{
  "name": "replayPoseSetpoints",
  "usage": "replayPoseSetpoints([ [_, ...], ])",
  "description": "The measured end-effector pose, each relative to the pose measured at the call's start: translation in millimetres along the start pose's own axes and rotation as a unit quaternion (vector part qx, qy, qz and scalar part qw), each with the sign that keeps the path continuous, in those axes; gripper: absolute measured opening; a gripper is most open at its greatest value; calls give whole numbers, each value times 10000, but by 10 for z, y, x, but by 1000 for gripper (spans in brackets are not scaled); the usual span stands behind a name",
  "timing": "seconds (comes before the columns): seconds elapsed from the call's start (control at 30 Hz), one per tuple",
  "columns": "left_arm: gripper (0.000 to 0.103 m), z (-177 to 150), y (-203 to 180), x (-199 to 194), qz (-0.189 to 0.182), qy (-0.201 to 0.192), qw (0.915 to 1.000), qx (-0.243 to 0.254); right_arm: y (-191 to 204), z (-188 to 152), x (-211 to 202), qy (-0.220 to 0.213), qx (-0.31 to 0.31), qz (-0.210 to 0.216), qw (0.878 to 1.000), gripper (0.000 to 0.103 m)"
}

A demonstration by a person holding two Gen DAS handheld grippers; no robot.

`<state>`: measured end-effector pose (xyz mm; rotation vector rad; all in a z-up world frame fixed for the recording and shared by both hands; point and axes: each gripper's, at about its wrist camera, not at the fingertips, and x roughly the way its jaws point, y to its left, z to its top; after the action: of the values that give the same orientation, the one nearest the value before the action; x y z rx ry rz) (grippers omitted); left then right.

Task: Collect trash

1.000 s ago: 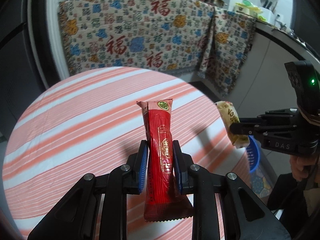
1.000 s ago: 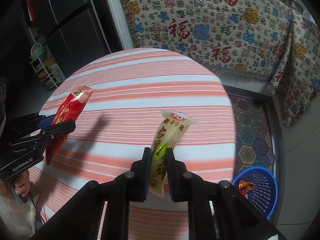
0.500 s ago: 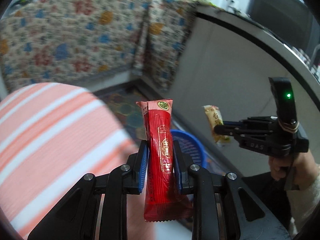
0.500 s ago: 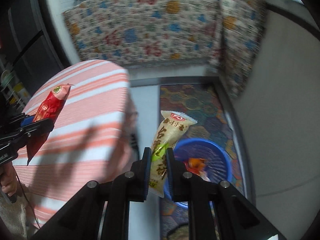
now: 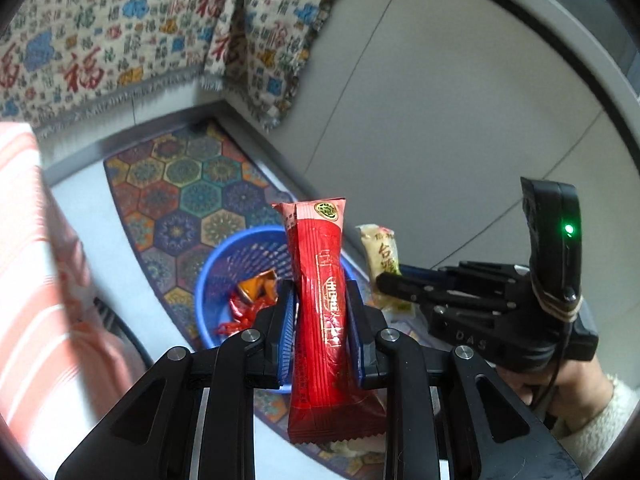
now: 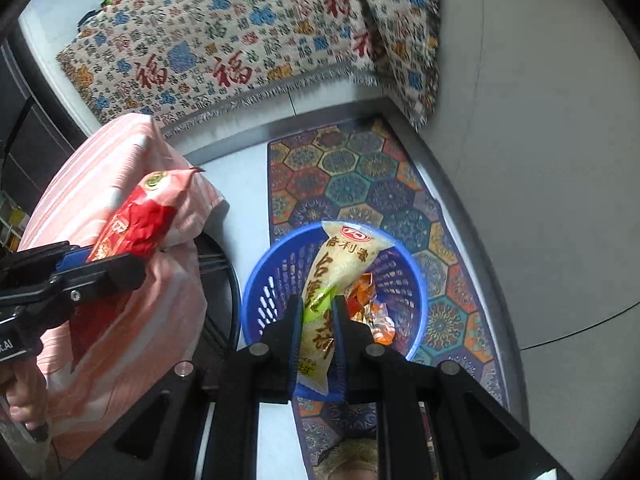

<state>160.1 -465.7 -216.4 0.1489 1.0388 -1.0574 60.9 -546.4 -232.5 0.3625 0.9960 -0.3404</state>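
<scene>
My left gripper (image 5: pixel 322 312) is shut on a long red snack wrapper (image 5: pixel 324 280) and holds it upright above the blue trash basket (image 5: pixel 224 256) on the floor. My right gripper (image 6: pixel 317 320) is shut on a pale yellow snack wrapper (image 6: pixel 340 256) and holds it over the same basket (image 6: pixel 272 276). Orange and red wrappers (image 6: pixel 372 300) lie inside the basket. In the left wrist view the right gripper (image 5: pixel 384 280) shows at the right with the yellow wrapper (image 5: pixel 382 256). In the right wrist view the left gripper (image 6: pixel 100 264) shows at the left with the red wrapper (image 6: pixel 136 216).
The basket stands on a colourful hexagon-patterned mat (image 6: pixel 360 176) on the floor. The round table with the pink striped cloth (image 6: pixel 120 184) is at the left, its dark metal base (image 6: pixel 224 264) beside the basket. A patterned cloth (image 6: pixel 240 40) hangs over the counter behind. A grey wall (image 5: pixel 440 120) is at the right.
Both grippers have swung from above the table to the right and down over the blue basket on the floor. Each still holds its wrapper.
</scene>
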Motion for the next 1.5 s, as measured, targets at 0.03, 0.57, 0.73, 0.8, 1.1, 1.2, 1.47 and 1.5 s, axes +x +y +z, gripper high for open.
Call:
replayPoseSetpoints([
  [0.03, 23, -10, 19, 64, 0, 46, 10000, -44, -53, -15, 80, 33, 37, 16, 10000, 15],
  [0.57, 76, 99, 238, 679, 250, 229, 9987, -372, -401, -136, 824, 188, 240, -82, 9995, 57],
  [0.73, 87, 145, 128, 396, 578, 158, 9979, -262, -481, -141, 642, 123, 554, -199, 9982, 75],
  [0.8, 96, 134, -7, 113, 569, 9, 9983, -99, -449, -141, 359, -39, 653, -322, 9973, 82],
  [1.1, 103, -292, -519, -1108, 1109, -479, 9903, 681, -13, -448, -998, -621, 702, -442, 9946, 90],
  [1.2, 103, -449, -618, -1336, 1362, -569, 9863, 742, 197, -657, -1309, -632, 712, -862, 9917, 93],
  [1.47, 103, -722, -958, -1740, 2065, -844, 9691, 1055, 514, -1075, -1985, -665, 888, -1140, 9873, 93],
  [1.5, 103, -725, -959, -1770, 1955, -807, 9721, 1019, 532, -1109, -2058, -710, 906, -1150, 9867, 93],
])
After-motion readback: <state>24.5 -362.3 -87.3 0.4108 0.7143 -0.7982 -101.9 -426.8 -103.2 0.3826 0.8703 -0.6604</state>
